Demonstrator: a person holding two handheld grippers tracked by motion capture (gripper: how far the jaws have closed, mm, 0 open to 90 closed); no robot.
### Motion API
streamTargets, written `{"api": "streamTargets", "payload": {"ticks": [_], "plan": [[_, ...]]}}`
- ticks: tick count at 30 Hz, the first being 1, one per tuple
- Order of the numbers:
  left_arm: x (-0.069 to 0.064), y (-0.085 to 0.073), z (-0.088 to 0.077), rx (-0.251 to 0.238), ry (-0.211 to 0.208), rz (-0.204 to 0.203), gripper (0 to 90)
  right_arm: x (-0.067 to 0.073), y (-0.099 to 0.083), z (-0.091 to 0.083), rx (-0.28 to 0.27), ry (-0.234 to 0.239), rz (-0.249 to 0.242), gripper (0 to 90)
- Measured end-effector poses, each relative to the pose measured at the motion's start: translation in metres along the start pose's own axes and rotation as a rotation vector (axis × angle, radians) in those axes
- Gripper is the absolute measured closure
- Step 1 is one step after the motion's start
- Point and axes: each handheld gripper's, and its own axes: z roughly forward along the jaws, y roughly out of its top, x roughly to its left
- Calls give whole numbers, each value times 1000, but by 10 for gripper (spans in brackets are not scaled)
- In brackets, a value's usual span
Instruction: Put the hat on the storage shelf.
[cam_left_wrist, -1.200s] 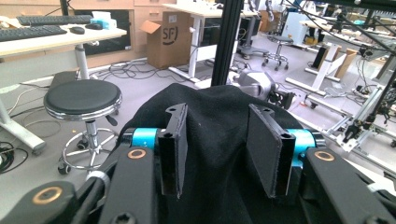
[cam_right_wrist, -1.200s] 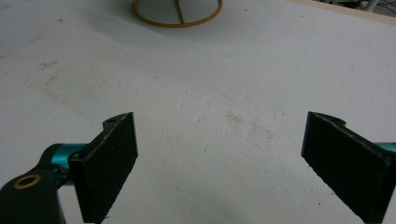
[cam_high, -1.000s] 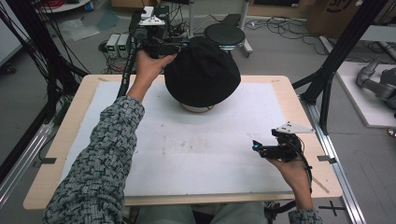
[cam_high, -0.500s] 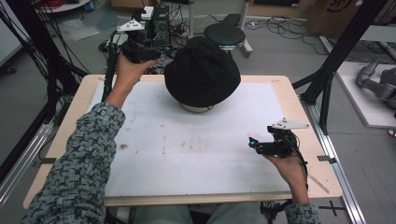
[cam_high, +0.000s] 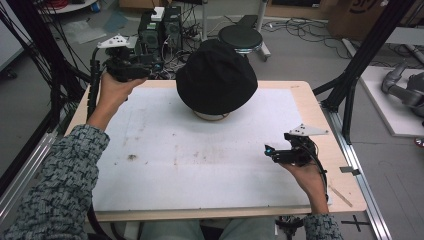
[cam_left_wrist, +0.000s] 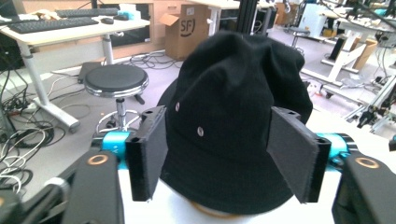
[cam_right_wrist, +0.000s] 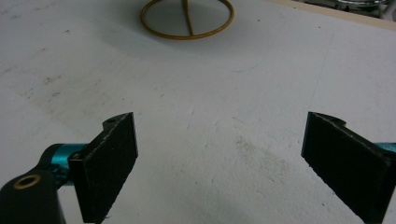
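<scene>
A black bucket hat (cam_high: 216, 75) sits on a stand with a gold wire ring base (cam_high: 212, 117) at the far middle of the white mat (cam_high: 165, 165). My left gripper (cam_high: 149, 67) is held up off the table's far left corner, pointing right at the hat. Its jaws stand open with the hat (cam_left_wrist: 233, 116) framed between them farther off, not touching. My right gripper (cam_high: 271, 152) hovers low over the mat at the right front. It is open with nothing between its fingers (cam_right_wrist: 110, 163), and the ring base (cam_right_wrist: 187, 18) lies ahead of it.
A round black stool (cam_high: 241, 37) and computer boxes with cables (cam_high: 160, 27) stand on the floor behind the table. Black frame posts (cam_high: 350, 90) rise at the right edge. The mat carries some dirt marks (cam_high: 132, 157). The stool (cam_left_wrist: 116, 80) and a cardboard box (cam_left_wrist: 187, 28) lie beyond the hat.
My left gripper has drawn back from the hat's left side, leftward toward the far left corner, and is still open. The right gripper has barely shifted.
</scene>
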Motion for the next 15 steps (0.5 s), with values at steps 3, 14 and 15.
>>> {"api": "streamTargets", "payload": {"ticks": [3, 14, 15], "plan": [[-2, -9, -13, -2, 6, 8, 352, -1, 2, 1, -11, 1, -6, 103], [-9, -32, -43, 10, 39, 2, 269, 0, 9, 1, -22, 8, -3, 103], [-9, -32, -43, 10, 39, 2, 261, 0, 9, 1, -22, 8, -3, 103]]}}
